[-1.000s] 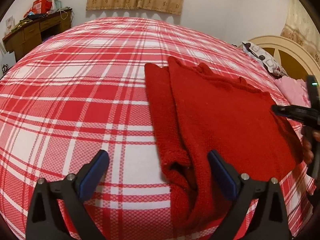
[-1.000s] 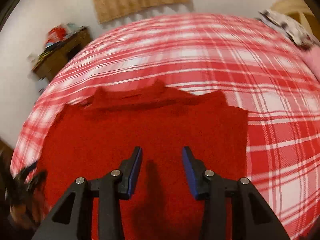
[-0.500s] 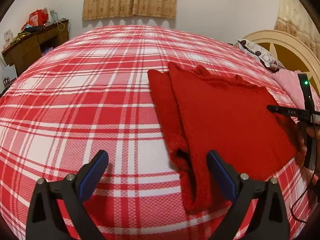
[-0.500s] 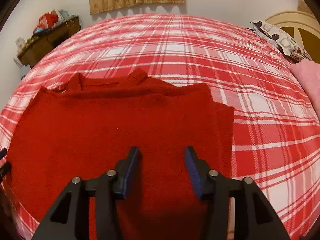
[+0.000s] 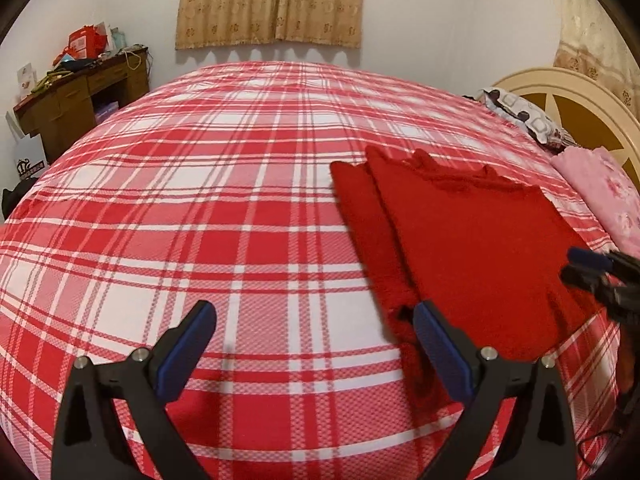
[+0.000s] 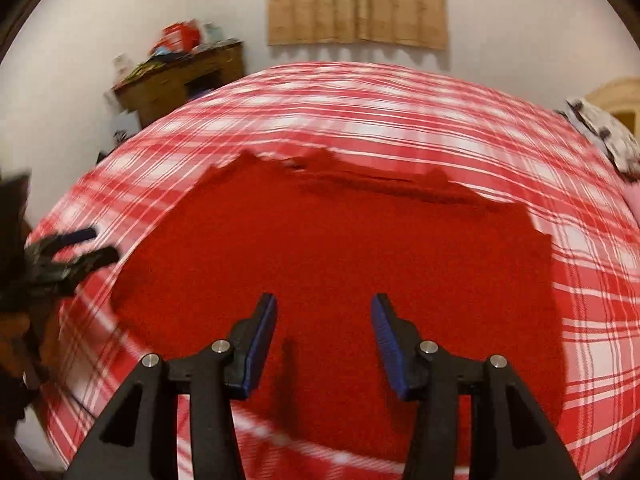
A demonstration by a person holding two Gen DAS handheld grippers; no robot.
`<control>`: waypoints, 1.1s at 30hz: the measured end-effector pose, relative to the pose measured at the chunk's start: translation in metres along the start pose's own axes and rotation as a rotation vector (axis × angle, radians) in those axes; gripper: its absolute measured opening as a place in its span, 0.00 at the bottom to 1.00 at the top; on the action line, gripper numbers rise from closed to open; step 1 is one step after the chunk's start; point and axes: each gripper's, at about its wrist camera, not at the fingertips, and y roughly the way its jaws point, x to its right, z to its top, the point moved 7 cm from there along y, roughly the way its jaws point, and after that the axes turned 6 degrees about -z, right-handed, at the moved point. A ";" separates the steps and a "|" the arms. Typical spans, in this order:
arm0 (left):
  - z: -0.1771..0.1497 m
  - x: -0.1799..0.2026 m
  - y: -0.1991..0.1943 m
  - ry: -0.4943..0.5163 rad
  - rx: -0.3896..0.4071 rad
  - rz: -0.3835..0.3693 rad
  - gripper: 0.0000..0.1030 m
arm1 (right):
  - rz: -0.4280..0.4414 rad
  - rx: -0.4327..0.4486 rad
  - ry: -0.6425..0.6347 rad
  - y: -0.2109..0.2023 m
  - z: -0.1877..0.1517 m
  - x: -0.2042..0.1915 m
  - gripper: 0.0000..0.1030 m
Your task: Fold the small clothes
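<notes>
The right wrist view is smeared by motion: the plaid bed [image 6: 400, 112] and the far edge of the red sweater [image 6: 340, 248] streak together, and the clutter on the desk [image 6: 180, 76] cannot be made out. The left tool [image 6: 86, 246] is a dark blur at the frame's edge, perhaps open. The sweater's near hem sits behind the tool bodies.

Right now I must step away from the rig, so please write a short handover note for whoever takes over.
Left gripper: open, empty, over bare plaid bedspread beside the red sweater.
Right gripper: open, empty, over the sweater's near half.
Sweater: lies flat on the bed, one side already folded in as a strip.
Done: that first side fold.
Left: remaining folds, probably the other side, then bottom to top.
</notes>
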 end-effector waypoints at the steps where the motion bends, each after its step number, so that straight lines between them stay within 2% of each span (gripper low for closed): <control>1: 0.000 -0.002 0.001 -0.005 -0.005 -0.003 0.98 | -0.002 0.012 -0.046 -0.003 -0.004 -0.013 0.49; 6: 0.000 -0.005 0.005 -0.003 -0.019 -0.007 0.98 | -0.019 0.057 -0.262 -0.009 -0.024 -0.065 0.49; 10: 0.005 -0.003 0.012 0.022 -0.028 -0.005 0.98 | -0.010 0.054 -0.328 -0.005 -0.029 -0.087 0.49; 18: 0.016 0.001 0.022 0.040 -0.035 -0.017 0.98 | -0.007 0.058 -0.378 0.004 -0.031 -0.116 0.49; 26: 0.020 0.003 0.032 0.051 -0.050 -0.033 0.98 | -0.024 0.058 -0.407 0.008 -0.033 -0.129 0.50; 30: 0.024 0.007 0.040 0.039 -0.060 -0.071 0.98 | -0.036 0.058 -0.419 0.012 -0.032 -0.135 0.49; 33: 0.030 0.009 0.045 -0.009 -0.060 -0.149 0.98 | -0.052 0.070 -0.434 0.010 -0.033 -0.140 0.49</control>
